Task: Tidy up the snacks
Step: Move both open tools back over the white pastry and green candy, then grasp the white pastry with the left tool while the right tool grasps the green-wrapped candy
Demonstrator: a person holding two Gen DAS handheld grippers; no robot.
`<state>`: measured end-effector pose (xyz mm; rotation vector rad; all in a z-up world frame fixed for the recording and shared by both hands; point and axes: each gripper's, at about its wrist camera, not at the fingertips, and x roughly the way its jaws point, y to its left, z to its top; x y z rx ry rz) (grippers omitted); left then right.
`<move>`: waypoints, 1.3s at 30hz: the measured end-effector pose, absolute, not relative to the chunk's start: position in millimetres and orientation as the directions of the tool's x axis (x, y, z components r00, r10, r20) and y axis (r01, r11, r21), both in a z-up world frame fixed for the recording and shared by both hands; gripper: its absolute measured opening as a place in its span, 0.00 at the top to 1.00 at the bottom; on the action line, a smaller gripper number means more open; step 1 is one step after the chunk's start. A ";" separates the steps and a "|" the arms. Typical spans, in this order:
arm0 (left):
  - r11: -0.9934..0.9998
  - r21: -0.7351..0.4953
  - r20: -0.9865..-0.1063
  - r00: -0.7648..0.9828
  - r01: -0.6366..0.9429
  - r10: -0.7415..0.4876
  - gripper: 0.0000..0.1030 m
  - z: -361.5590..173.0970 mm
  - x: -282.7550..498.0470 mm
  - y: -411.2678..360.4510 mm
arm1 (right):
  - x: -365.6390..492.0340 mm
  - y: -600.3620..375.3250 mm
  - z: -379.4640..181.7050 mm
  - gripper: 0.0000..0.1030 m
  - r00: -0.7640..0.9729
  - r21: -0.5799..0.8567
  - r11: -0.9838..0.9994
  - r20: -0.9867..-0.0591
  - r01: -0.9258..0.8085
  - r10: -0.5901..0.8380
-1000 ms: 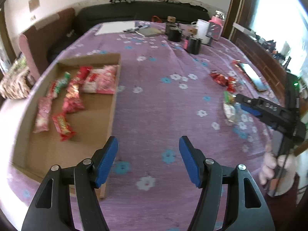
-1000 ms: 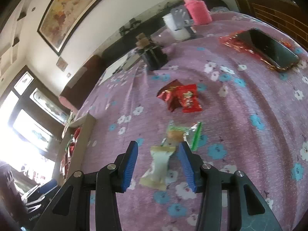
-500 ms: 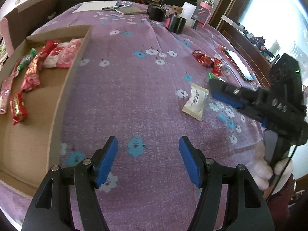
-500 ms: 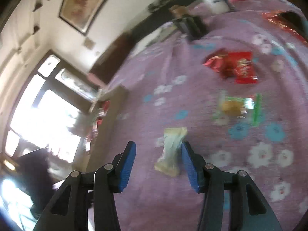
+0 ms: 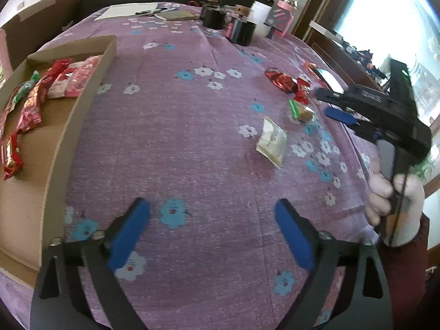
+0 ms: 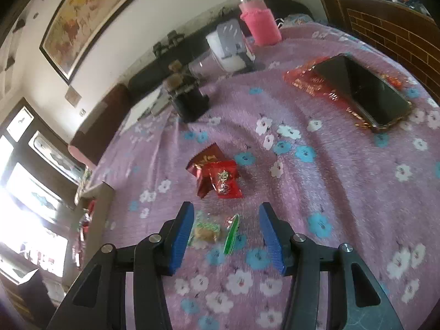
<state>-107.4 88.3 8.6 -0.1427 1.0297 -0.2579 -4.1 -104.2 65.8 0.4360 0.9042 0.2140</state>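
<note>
A cardboard box (image 5: 82,104) at the table's left holds several red and pink snack packs (image 5: 35,99). Loose on the purple flowered cloth lie a pale cream packet (image 5: 271,140), a clear-and-green wrapped snack (image 5: 302,110) and red wrappers (image 5: 283,81). My left gripper (image 5: 211,231) is open and empty above bare cloth near the front edge. My right gripper (image 6: 225,236) is open with the clear-and-green snack (image 6: 211,231) between its fingers, not clamped. The red wrappers (image 6: 220,176) lie just beyond it. The right gripper also shows in the left wrist view (image 5: 338,110).
A black phone (image 6: 365,90) lies on a red packet at the right. Dark jars (image 5: 228,24), a white cup (image 6: 228,46) and a pink-sleeved bottle (image 6: 258,19) stand at the far end with papers (image 5: 129,11). A dark sofa runs behind the table.
My right gripper has left the cream packet and moved right, now straddling the clear-and-green snack. The left gripper has swung right, away from the box, and stays open.
</note>
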 end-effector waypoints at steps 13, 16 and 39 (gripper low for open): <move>0.978 -0.052 -0.847 0.510 0.202 -0.150 0.00 0.3 -114.4 63.8 | -4.6 -57.9 53.1 0.39 0.577 0.300 0.942 -0.747 -0.152 0.331; 0.977 0.001 -0.853 0.509 0.212 -0.110 0.00 -1.1 -116.1 57.6 | -9.8 -46.4 52.5 0.38 0.580 0.226 0.957 -0.761 -0.181 0.290; 0.972 -0.006 -0.817 0.560 0.236 -0.141 0.00 25.5 -72.2 21.8 | -13.6 -72.4 53.3 0.52 0.606 0.212 0.976 -0.771 -0.048 0.197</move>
